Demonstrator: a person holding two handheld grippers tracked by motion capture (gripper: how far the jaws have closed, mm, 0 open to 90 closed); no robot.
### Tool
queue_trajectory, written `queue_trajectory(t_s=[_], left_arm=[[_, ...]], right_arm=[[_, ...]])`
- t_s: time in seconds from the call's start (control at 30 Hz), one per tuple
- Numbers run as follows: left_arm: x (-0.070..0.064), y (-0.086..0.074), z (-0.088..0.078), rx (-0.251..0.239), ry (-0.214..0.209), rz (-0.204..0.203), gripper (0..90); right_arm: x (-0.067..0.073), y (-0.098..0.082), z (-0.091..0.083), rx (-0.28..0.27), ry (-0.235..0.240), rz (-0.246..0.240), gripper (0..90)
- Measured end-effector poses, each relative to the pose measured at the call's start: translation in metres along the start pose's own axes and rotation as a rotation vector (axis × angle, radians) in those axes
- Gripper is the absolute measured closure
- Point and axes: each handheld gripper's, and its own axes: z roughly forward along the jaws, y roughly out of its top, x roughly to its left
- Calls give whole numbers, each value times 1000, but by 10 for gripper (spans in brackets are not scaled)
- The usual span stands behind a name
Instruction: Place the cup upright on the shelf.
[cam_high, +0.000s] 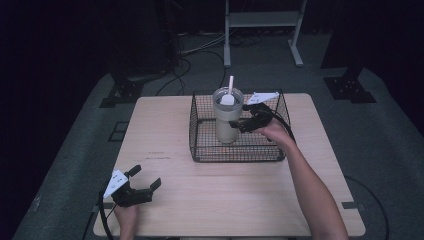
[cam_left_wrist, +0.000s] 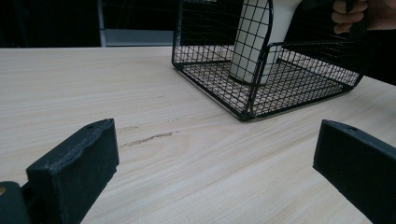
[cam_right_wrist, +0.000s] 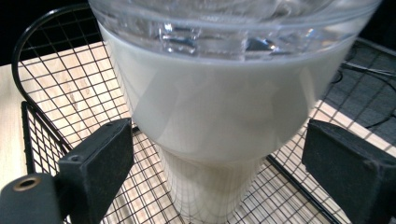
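High view: a pale wooden table (cam_high: 210, 200) is seen, with a black wire basket (cam_high: 200, 145) set on it. A tall cream cup with a clear lid and white straw (cam_high: 227, 117) is stood upright inside the basket. The right gripper (cam_high: 246, 124) is held just beside the cup, which is seen straight ahead between its open jaws in the right gripper view. The left gripper (cam_high: 142, 181) is held open and well apart from it, near the table's front edge.
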Motion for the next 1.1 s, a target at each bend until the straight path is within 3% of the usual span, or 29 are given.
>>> queue_trajectory(t_s=[0.43,0.67,1.1], left_arm=[[-1,0,0,0,-1,5,0],[-1,0,0,1,-1,6,0],[-1,0,0,5,1,7,0]], right_arm=[[3,-2,-17,4,-5,29,86],[7,-4,-26,9,-36,32,86],[18,-5,-43,2,-22,45,87]])
